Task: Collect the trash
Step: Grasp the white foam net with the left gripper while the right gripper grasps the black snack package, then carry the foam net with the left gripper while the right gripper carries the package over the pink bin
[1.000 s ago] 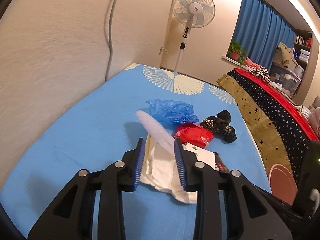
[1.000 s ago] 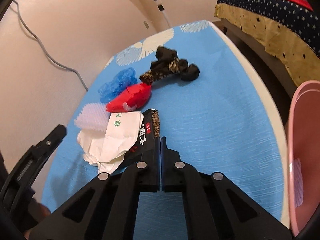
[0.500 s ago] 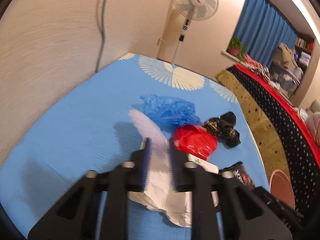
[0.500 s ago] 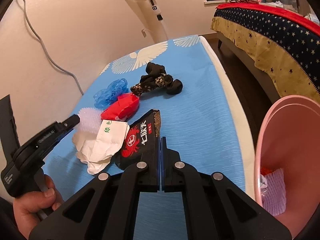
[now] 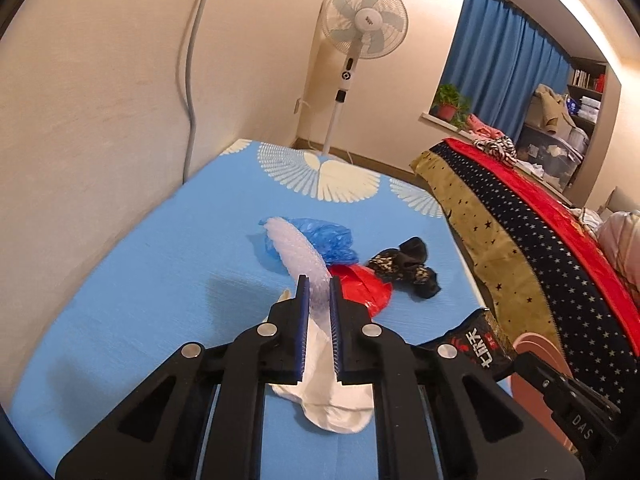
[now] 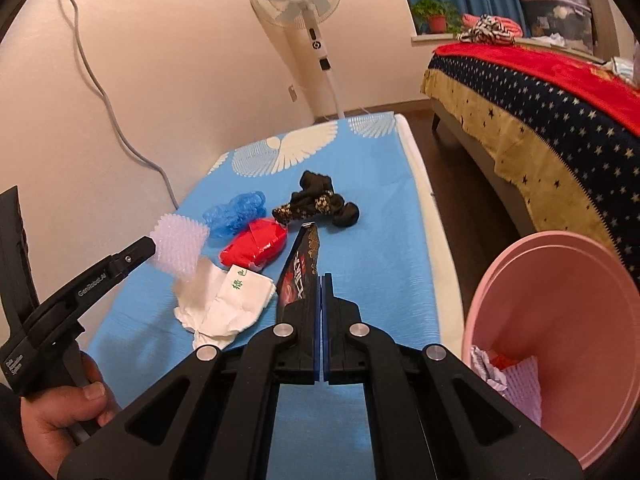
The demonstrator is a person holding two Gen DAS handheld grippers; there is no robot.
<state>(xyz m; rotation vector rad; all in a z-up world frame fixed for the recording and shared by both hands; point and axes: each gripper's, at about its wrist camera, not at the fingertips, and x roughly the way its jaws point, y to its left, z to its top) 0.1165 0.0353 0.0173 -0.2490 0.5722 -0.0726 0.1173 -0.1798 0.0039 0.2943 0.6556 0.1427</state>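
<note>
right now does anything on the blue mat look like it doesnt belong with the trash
The black patterned socks lie bunched on the blue mat beside the red bag and blue plastic bag. They look like clothing, not litter, so binning them seems doubtful.

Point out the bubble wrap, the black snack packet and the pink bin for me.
bubble wrap [image 5: 298, 254]: left wrist view, middle of the strip above the gripper.
black snack packet [image 6: 300, 270]: right wrist view, printed face of the packet.
pink bin [image 6: 568, 300]: right wrist view, bare inner wall.
</note>
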